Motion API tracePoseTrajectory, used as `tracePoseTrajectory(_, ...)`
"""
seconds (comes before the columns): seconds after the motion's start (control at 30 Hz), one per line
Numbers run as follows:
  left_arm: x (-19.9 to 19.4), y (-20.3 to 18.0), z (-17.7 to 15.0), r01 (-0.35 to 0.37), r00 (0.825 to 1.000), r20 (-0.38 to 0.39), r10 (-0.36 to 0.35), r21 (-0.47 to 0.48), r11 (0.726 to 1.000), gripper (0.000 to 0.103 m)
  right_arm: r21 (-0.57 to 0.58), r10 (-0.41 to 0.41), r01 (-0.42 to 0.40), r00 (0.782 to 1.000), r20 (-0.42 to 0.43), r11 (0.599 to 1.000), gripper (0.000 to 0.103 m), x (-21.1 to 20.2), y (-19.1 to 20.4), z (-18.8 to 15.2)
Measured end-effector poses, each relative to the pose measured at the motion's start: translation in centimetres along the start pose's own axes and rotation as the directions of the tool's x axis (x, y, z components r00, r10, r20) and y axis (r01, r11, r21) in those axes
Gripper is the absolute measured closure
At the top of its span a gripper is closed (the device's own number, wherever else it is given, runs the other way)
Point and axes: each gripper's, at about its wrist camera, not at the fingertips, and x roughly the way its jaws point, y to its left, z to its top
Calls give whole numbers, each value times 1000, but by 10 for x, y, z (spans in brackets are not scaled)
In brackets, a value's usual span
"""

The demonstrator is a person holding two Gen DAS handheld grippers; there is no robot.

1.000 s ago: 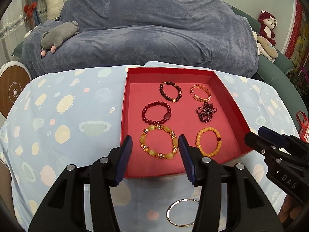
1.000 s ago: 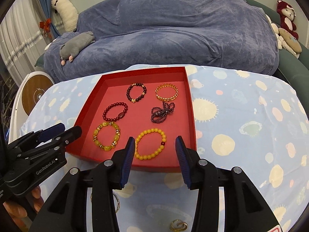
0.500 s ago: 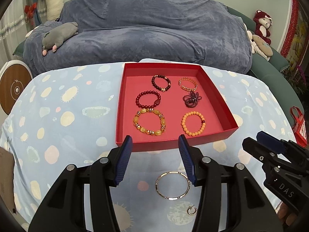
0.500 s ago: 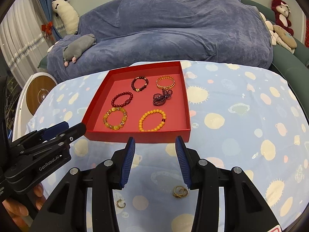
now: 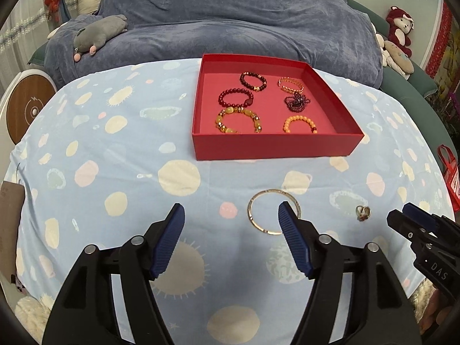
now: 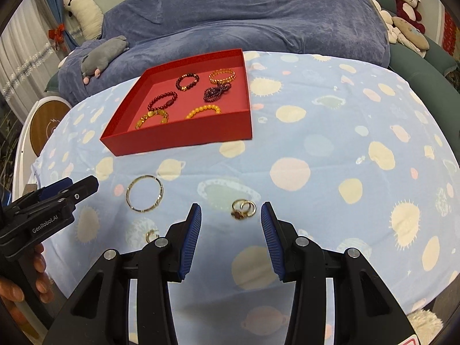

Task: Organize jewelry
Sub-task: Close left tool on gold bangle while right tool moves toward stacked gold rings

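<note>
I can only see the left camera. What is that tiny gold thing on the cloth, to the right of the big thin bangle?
Observer: The right camera shows it is a little bunch of rings, one of them with a reddish stone.
Operator: Is the other tool grabbing them?
Observer: No. The right tool is open. The rings show in the gap between its tips, and neither pad touches them.
Operator: Is anything else loose that I'm missing?
Observer: Yes, there is a small gold hoop on the cloth, on the near side of the bangle. It does not show in your view.
</note>
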Motion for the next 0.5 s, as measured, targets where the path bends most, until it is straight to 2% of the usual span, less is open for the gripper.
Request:
tracePoseTrajectory(0.23,16,-20,-18,16,999,-38,-15,23,1000,20,26,-15,16,999,-39,1000,61,6,-11,-23)
tracePoseTrajectory(0.5,47,-43,-15,19,997,-75,-16,38,999,19,51,-10,13,998,-55,999,61,12,-17,-28)
